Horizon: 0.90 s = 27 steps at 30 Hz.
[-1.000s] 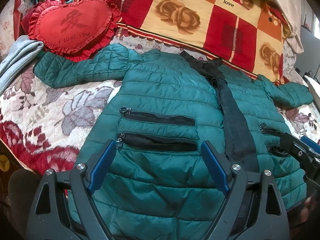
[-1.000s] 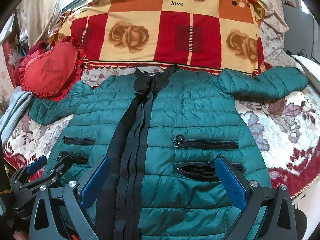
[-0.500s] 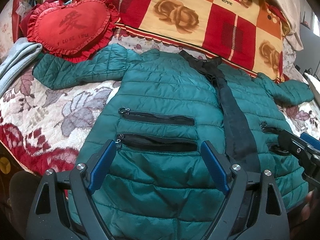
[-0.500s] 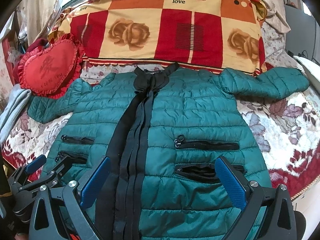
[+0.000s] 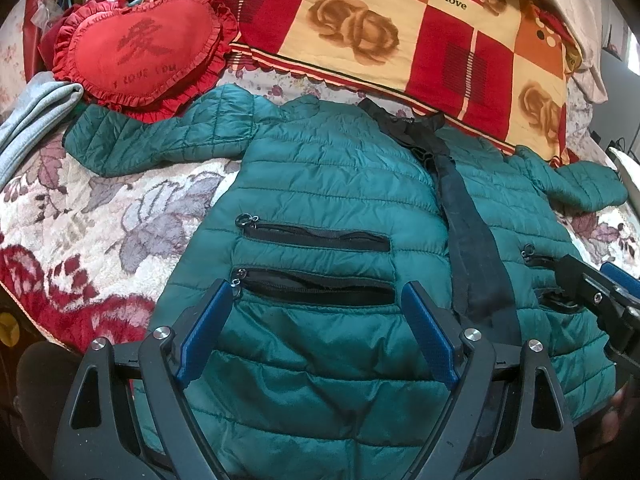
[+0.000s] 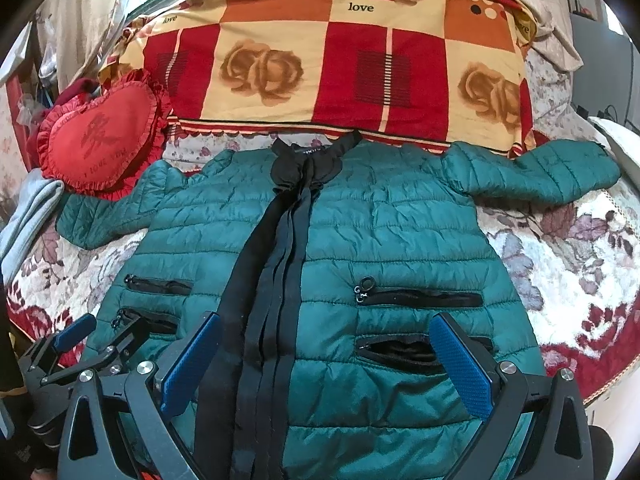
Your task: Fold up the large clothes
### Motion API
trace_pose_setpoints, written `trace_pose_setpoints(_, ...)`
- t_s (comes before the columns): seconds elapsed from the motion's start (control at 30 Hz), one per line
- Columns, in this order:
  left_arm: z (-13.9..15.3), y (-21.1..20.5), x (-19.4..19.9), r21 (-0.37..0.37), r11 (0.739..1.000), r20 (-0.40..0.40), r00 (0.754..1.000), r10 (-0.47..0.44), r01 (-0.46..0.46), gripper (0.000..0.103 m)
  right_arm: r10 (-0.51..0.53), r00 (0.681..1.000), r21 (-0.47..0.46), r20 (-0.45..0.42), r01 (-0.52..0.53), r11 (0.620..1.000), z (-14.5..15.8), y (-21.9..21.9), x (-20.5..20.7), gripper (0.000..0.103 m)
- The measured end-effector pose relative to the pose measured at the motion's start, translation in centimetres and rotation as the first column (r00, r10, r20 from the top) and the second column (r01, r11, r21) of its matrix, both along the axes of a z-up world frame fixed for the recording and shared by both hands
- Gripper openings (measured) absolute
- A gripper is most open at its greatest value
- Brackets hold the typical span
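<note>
A teal quilted puffer jacket (image 5: pixel 336 184) lies front up on the bed, sleeves spread to both sides, with a black zip placket (image 5: pixel 468 232) down its middle. It also shows in the right wrist view (image 6: pixel 400 240). My left gripper (image 5: pixel 316 312) is open and empty above the jacket's lower left panel by the two zip pockets. My right gripper (image 6: pixel 324 344) is open and empty above the lower right panel and the placket. The right gripper also shows at the left wrist view's right edge (image 5: pixel 600 300); the left gripper shows at the lower left of the right wrist view (image 6: pixel 92 340).
A floral bedspread (image 5: pixel 100 216) covers the bed. A red heart cushion (image 5: pixel 140 48) lies by the jacket's left sleeve. A red-and-yellow checked quilt (image 6: pixel 320 64) lies behind the collar. Grey cloth (image 5: pixel 28 120) sits at the far left.
Both grippers have hardly moved and stay open. The view shifted very slightly; the jacket lies as before.
</note>
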<state>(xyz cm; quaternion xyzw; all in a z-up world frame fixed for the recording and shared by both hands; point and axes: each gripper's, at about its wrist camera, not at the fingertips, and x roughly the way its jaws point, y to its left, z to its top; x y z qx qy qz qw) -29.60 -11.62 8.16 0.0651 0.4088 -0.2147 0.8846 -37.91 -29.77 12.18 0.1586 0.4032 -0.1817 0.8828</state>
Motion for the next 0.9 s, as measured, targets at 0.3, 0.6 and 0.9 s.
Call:
trace_pose_setpoints(0.3,0.1,-0.1,0.8,0.0,1.0,0.011,1.0,0.003,-0.003,0.087,0.015,1.0,0.056,0.01,-0.016,0.998,-0.1,-0.2,1.0,0.103)
trace_pose_setpoints(0.6,1.2,0.1,3.3,-0.011,1.0,0.012,1.0,0.02,-0.02,0.087,0.038,0.999,-0.044,0.015,-0.037,0.998,1.7,-0.3,3.3,0.103)
trace_pose_setpoints(0.9,2.2,1.1,7.1,-0.003,0.996,0.043,0.996,0.084,-0.084,0.087,0.038,0.999,-0.044,0.027,-0.037,0.998,1.1,-0.8,6.0,0.103)
